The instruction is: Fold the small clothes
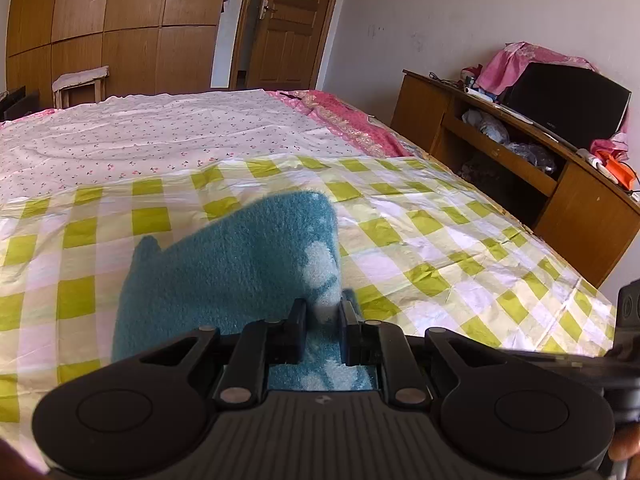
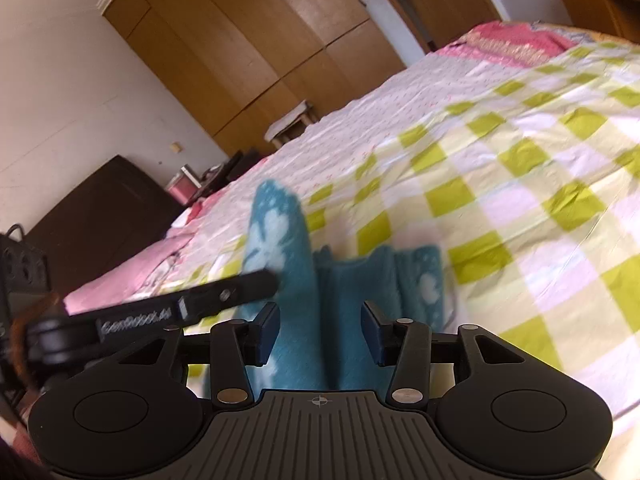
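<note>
Left claw point(image 1: 323, 312) pinching teal garment point(image 1: 224, 272), right claw point(image 2: 320, 330) agape

Both fisheye views sit low and close over the bed point(image 1: 400, 216), the left wrist looking level along it toward the door point(image 1: 288, 20), the right wrist rolled sideways, sharing the checked cloth point(image 2: 520, 184) and wardrobe point(image 2: 248, 40).

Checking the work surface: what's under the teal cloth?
The checked sheet lies under the teal cloth, which the left tool pinches. Whatever lies directly beneath the cloth is covered.
</note>
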A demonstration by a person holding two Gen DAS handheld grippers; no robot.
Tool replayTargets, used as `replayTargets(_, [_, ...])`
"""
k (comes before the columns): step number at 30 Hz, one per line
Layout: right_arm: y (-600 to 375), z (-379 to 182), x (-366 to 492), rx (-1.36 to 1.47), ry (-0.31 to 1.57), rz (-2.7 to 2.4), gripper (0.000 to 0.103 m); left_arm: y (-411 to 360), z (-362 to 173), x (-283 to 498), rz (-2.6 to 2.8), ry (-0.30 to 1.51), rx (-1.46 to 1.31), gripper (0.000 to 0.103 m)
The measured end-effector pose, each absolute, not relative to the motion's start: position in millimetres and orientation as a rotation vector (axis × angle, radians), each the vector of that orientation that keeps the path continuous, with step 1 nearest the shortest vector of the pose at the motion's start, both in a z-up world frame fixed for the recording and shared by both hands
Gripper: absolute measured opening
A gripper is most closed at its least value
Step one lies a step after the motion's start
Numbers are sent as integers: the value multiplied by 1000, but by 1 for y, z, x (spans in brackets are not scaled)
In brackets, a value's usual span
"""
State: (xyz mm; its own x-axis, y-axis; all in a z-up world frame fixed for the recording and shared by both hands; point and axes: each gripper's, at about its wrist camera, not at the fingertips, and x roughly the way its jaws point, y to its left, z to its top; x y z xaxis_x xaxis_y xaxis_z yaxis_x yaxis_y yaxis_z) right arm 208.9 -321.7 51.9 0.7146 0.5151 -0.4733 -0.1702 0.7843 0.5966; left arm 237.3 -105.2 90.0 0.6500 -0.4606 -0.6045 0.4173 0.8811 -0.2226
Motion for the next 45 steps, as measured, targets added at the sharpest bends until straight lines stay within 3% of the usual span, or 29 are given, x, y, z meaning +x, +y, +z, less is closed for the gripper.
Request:
replayTargets(5, [-292,29,218,458,775,487,56,-104,91,237,-500,711,-63,22])
replayTargets(6, [-290,25,221,479,781,490,53,-104,91,237,-500,711,-61,22])
replayTargets(7, [-288,23,224,500,792,513,34,-104,92,236,-502,710,-58,22])
replayTargets(10, [-288,33,213,486,769,565,27,-103,95,234,-512,698,-63,22])
replayTargets(15, [-300,52,182,523,739,633,25,-118,95,223,-590,687,-48,22])
replayTargets(23, [-310,7,175,585,924,518,25,-147,41,205,-629,774,25,24])
replayTargets(29, [-335,28,148,632,789,446,34,-127,56,202,-653,758,-46,24])
replayTargets(32, [-353,35,147,670,721,358,52,-117,65,189,-666,722,-52,24])
replayTargets(37, [-344,26,181,645,770,287,66,-101,72,165,-622,658,23,28])
replayTargets(41, [-325,20,194,667,792,336,67,-86,58,159,-574,683,55,29])
replayTargets(42, [-318,20,196,644,793,337,65,-83,52,160,-572,703,43,29])
replayTargets(43, [-309,21,199,601,802,319,51,-82,47,160,-574,718,33,29])
replayTargets(45, [-299,24,205,533,825,303,34,-83,41,158,-575,733,29,29])
